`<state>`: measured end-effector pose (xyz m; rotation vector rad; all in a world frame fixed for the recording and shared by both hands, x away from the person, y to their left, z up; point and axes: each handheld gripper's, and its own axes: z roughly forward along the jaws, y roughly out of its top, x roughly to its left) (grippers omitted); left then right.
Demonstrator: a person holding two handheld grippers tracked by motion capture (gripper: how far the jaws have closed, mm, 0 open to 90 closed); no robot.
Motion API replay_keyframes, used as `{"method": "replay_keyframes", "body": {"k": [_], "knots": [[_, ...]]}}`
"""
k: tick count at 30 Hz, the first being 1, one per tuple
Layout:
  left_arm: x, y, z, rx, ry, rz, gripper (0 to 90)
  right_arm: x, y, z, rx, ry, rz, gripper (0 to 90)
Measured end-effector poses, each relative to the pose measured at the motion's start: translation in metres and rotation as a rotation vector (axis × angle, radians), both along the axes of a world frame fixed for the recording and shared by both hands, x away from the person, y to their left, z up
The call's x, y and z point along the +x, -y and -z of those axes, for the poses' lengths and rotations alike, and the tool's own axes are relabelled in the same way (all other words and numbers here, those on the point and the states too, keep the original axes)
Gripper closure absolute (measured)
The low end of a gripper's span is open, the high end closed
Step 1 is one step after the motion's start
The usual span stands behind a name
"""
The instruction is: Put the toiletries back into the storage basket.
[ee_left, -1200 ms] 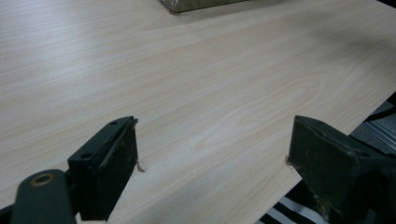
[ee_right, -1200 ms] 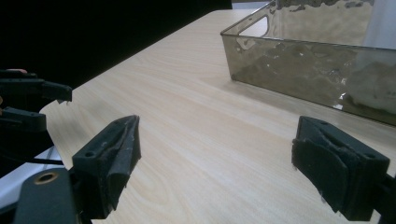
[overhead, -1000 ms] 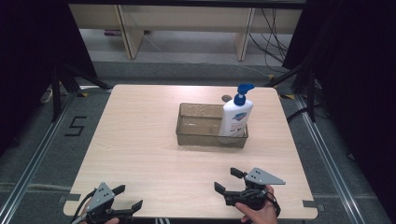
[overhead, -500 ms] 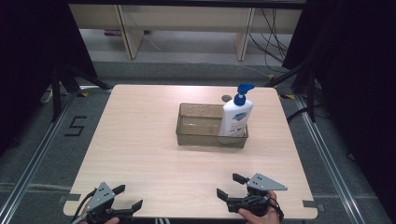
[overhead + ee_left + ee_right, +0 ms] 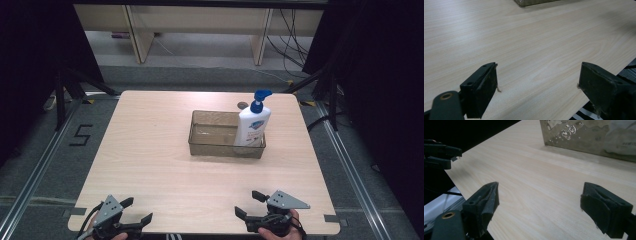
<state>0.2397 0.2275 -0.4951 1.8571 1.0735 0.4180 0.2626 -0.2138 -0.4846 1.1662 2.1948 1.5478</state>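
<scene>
A white pump bottle [image 5: 252,127] with a blue pump head stands upright in the right end of a clear smoky plastic bin [image 5: 212,135] near the middle of the light wood table [image 5: 150,150]. The bottle carries a blue label, but its writing is too small to read. On the floor left of the table, black tape forms the figure "5" [image 5: 80,135]. A small dark round thing [image 5: 242,105] lies on the table just behind the bin; what it is cannot be told.

Both grippers sit low at the near edge of the table, well apart from the bin and from each other. The left gripper [image 5: 134,211] rests at the near left corner, pointing right and forward, a hand under it. The right gripper [image 5: 250,204] lies at the near right, held in a hand [image 5: 275,232], pointing left and forward.

In the left gripper view, the jaws stand wide apart over bare wood, holding nothing. In the right gripper view, the jaws also gape wide with nothing between them, the bin's wall [image 5: 586,137] ahead and the left gripper [image 5: 446,156] at far left.
</scene>
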Motion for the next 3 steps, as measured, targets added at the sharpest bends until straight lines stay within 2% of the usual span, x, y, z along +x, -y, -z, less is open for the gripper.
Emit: {"method": "replay_keyframes", "body": {"k": [1,2,3], "knots": [[-0.0003,-0.0013,-0.0007,0.024,-0.006,0.003,14.8,-0.0014,-0.0006,0.0002,0.011,-0.010,0.002,15.8],[-0.0005,-0.0009,-0.0009,0.025,-0.010,-0.004,14.8,-0.0018,0.0009,-0.0003,0.001,-0.001,-0.008,15.8],[0.0003,-0.0003,0.0005,0.006,-0.004,-0.002,14.7,-0.0024,0.0010,-0.0003,-0.001,-0.002,-0.010,15.8]]}}
